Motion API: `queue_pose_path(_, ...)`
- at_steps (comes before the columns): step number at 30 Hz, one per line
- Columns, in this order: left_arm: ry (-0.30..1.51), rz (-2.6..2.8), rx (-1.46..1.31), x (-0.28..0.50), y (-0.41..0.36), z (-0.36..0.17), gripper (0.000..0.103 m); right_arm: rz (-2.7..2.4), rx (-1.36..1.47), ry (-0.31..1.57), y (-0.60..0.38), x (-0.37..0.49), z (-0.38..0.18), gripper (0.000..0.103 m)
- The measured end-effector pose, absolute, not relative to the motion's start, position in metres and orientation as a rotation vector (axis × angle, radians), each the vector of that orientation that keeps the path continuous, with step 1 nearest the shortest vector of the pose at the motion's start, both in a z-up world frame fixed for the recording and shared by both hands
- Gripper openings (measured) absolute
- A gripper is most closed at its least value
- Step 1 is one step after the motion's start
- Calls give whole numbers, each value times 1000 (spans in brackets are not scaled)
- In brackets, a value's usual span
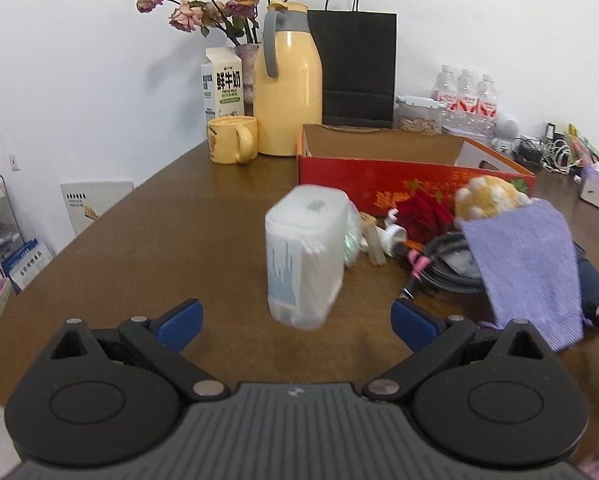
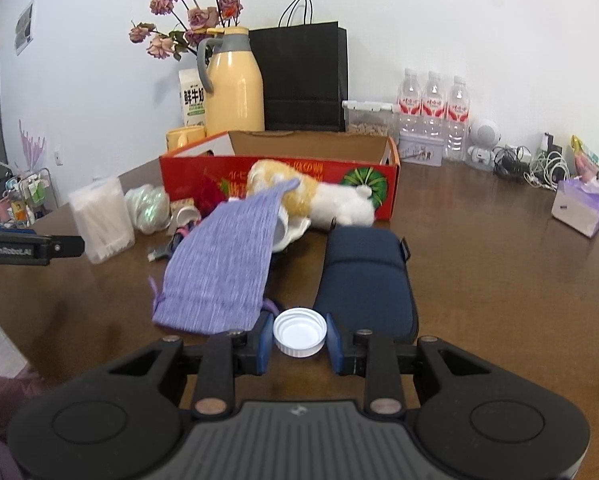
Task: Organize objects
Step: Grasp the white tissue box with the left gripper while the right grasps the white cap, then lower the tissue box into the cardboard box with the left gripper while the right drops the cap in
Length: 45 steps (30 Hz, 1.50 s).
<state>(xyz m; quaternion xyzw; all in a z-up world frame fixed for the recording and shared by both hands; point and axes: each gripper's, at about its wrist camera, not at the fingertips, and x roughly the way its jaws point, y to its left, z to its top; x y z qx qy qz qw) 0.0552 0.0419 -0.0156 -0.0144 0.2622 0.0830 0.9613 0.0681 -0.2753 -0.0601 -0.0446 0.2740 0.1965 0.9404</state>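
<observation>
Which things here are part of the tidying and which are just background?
In play: white cap in the right gripper; swab box ahead of the open left gripper; purple pouch; navy case; plush toy; red box.

Background: thermos; milk carton; black bag; water bottles.

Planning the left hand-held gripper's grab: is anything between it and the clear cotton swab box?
Nothing visible. The left hand-held gripper is open, and only bare table lies between it and the cotton swab box.
</observation>
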Motion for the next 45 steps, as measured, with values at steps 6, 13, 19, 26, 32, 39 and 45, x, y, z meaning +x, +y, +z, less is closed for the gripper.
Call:
queue_pose_path(6, 532, 148, 3, 81, 44, -21, 89, 413, -92, 549, -272, 85, -57, 27)
queue_pose_path(13, 558, 100, 10, 108, 48, -28, 51, 417, -85, 546, -266, 101, -54, 27)
queue_pose_path(19, 564, 63, -24, 111, 53, -28, 44, 420, -75, 531, -265, 111, -48, 27)
queue_pose_path(26, 511, 47, -7, 104, 52, -5, 42, 419, -73, 494, -263, 123, -36, 27)
queue_pose_path(32, 433, 23, -3, 106, 46, 24, 42, 425, -69, 445, -261, 137, -22, 27)
queue_pose_path(39, 331, -7, 18, 132, 29, 64, 42, 450, -61, 341, -254, 162, 10, 27)
queue_pose_path(45, 321, -18, -37, 181, 18, 83, 42, 453, -27, 308, -242, 212, 33, 27)
